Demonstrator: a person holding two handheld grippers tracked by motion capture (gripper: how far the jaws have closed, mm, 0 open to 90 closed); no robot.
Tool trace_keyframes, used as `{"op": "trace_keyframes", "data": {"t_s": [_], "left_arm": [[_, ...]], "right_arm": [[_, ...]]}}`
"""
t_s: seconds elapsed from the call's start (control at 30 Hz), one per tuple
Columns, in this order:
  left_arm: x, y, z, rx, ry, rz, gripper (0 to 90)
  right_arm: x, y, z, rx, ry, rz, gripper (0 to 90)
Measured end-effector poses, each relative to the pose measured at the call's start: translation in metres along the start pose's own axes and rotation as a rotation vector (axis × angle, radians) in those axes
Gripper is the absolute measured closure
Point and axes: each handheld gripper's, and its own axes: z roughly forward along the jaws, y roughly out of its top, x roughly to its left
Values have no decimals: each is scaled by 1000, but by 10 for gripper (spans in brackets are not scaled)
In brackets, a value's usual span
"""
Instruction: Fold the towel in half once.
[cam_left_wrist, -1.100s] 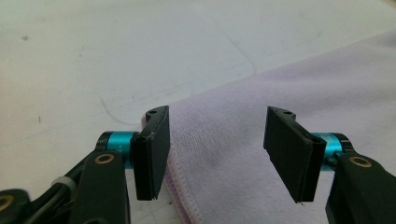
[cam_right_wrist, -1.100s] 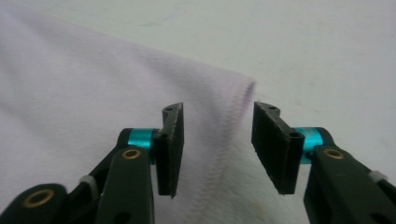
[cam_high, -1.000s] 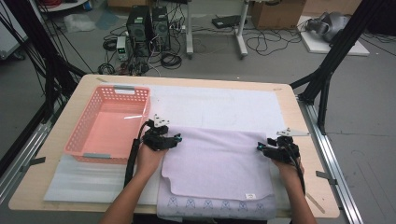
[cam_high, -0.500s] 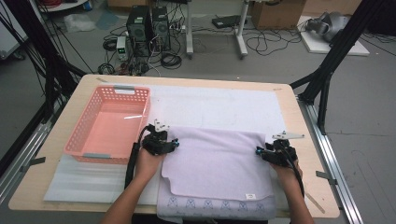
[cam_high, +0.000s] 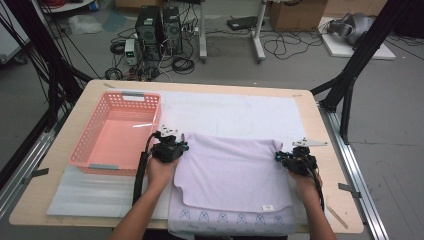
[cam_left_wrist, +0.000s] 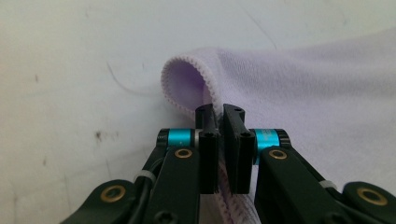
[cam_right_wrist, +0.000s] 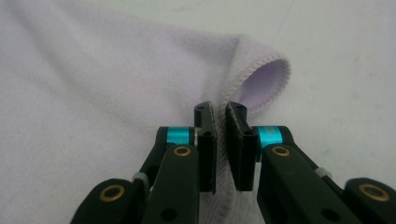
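High view: lavender towel (cam_high: 232, 172) lies on the white mat (cam_high: 235, 112) at the near middle of the wooden table (cam_high: 327, 150), its upper layer folded over a lower layer whose patterned hem (cam_high: 235, 217) shows along the near edge. Left gripper (cam_high: 172, 148) sits at the folded layer's far left corner, right gripper (cam_high: 290, 159) at its far right corner. Pink basket (cam_high: 117, 132) stands just left of the towel, near the left gripper. Judged step: carrying the far edge of the top layer toward the person to make the next fold.

Left gripper view: jaws nearly closed, with only a thin gap, pinching the towel's stitched edge (cam_left_wrist: 187, 81); the corner curls into a small loop beyond the tips. Cloth runs down between the jaws, so the grip looks deep enough.

Right gripper view: same picture mirrored; right gripper jaws clamped on the hem, the corner loop (cam_right_wrist: 268, 77) standing just past the tips. Grip looks firm.

Notes for doing it well:
- Keep both corners at equal height and move them together, or the fold line will skew.
- Hold the cloth lightly taut between the grippers so the middle does not sag and crease.
- Lift enough that the upper layer clears the lower one and does not drag it.
- Lay the corners square on the near corners before letting go.
- Mind the basket on the left.
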Motion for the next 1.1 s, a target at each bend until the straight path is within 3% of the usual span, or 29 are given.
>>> {"op": "trace_keyframes", "data": {"t_s": [0.13, 0.2, 0.37, 0.5, 0.63, 0.73, 0.77, 0.83, 0.97, 1.1], "left_arm": [[4, 19, 2, -63, 27, -10, 846], [6, 28, 5, -78, 29, -38, 846], [10, 46, 15, -127, 68, -11, 845], [18, 57, 22, -138, 68, -24, 844], [23, 65, 29, -158, 55, 12, 842], [23, 63, 33, -147, 48, 33, 823], [23, 62, 34, -131, 47, 28, 779], [21, 60, 33, -117, 31, -1, 588], [10, 52, 24, -113, -3, 33, 532], [-1, 42, 15, -102, -35, 80, 518]], "right_arm": [[-4, 9, 2, -70, -37, -26, 834], [-8, 17, 4, -92, -45, -14, 834], [-15, 43, 16, -109, -78, -19, 833], [-21, 57, 28, -121, -95, -12, 833], [-25, 65, 39, -124, -129, 10, 831], [-27, 67, 46, -120, -134, 18, 811], [-27, 67, 48, -115, -133, 24, 769], [-26, 65, 50, -103, -132, 45, 650], [-24, 64, 45, -68, -109, 53, 561], [-15, 66, 35, -21, -90, -10, 542]]}}
